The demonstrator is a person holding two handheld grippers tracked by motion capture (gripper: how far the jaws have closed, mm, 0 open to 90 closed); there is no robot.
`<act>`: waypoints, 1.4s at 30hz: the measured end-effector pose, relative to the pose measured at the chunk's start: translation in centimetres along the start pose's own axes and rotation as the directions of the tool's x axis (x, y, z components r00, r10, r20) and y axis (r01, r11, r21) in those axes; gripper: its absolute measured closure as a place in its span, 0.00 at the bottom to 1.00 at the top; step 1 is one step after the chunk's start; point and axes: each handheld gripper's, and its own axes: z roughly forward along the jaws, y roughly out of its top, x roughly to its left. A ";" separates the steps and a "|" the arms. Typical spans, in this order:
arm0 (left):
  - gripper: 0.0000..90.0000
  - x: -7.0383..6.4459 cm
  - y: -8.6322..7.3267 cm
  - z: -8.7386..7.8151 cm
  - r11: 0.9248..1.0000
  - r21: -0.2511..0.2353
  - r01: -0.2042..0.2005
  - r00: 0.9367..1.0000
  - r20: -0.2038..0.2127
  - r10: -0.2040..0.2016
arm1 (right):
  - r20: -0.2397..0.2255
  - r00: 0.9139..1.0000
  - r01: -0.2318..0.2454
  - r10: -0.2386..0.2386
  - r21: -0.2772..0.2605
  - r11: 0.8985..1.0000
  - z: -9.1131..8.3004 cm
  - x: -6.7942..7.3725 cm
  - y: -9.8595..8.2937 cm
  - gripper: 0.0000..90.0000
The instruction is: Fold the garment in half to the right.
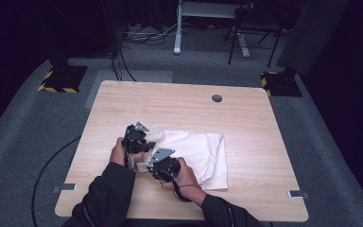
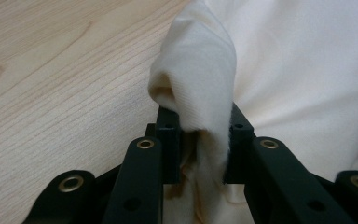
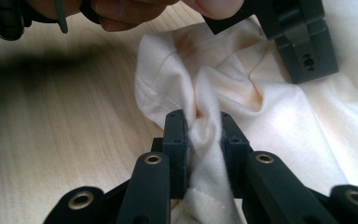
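Left gripper [image 2: 204,135] and right gripper [image 3: 204,140] each pinch the cream cloth [image 1: 203,151]; the right gripper view reveals hem stitching.

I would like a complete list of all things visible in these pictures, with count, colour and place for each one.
Cloth: one, cream-white, folded, lying on the near middle of the table, bunched at its left edge.
Table: one, light wood, centre of the room, with a small round hole near its far edge.
Stand bases: two, black with yellow stripes, on the grey floor beyond the table's far corners.
Left gripper: one, black, fingers shut on a fold of the cloth.
Right gripper: one, black, fingers shut on a fold of the cloth.
Sleeves: two, black, at the near edge.
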 end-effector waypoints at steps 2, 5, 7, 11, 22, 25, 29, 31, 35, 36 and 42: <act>0.82 0.0 -0.1 -0.3 1.000 -0.004 0.003 1.000 0.005 -0.003 | -0.003 1.000 0.007 -0.007 -0.002 1.000 -0.1 0.2 0.1 0.86; 0.82 0.0 -0.2 -0.5 1.000 -0.004 0.006 1.000 0.001 -0.006 | -0.008 1.000 0.011 -0.011 -0.008 1.000 -0.2 0.3 0.2 0.86; 0.82 0.0 -0.2 -0.7 1.000 -0.010 0.005 1.000 0.000 -0.005 | -0.007 1.000 0.010 -0.010 -0.012 1.000 -0.2 0.4 0.2 0.86; 0.82 -0.3 -0.1 -1.3 1.000 -0.022 -0.004 1.000 -0.001 0.004 | -0.009 1.000 0.019 -0.019 -0.018 1.000 -0.4 0.6 0.3 0.86; 0.82 -1.4 0.6 -2.5 0.998 -0.045 -0.046 0.999 -0.013 0.045 | -0.005 1.000 0.019 -0.019 -0.049 0.999 -0.6 0.9 0.3 0.86; 0.82 -1.2 0.3 -2.7 0.999 -0.046 -0.024 1.000 -0.011 0.024 | -0.006 1.000 0.023 -0.023 -0.051 0.998 -0.5 1.0 0.4 0.86; 0.82 -1.0 -0.1 -3.3 0.999 -0.045 -0.010 1.000 -0.019 0.009 | -0.019 1.000 0.023 -0.024 -0.058 0.998 -0.4 1.3 0.8 0.86; 0.82 -1.1 -0.1 -3.7 0.999 -0.040 -0.011 0.999 -0.035 0.010 | -0.025 0.999 0.027 -0.029 -0.062 0.998 -0.4 1.5 1.1 0.86; 0.82 -1.3 -0.1 -4.6 1.000 -0.027 -0.009 0.998 -0.066 0.007 | -0.040 0.999 0.034 -0.037 -0.076 0.997 -0.6 1.9 1.6 0.86; 0.82 -1.4 -0.1 -4.8 1.000 -0.024 -0.018 0.997 -0.075 0.017 | -0.044 0.998 0.038 -0.042 -0.079 0.996 -0.7 1.9 1.7 0.86; 0.82 -2.5 1.3 -5.7 0.997 -0.016 -0.071 0.993 -0.101 0.069 | -0.053 0.998 0.025 -0.032 -0.123 0.992 -1.6 2.0 1.9 0.87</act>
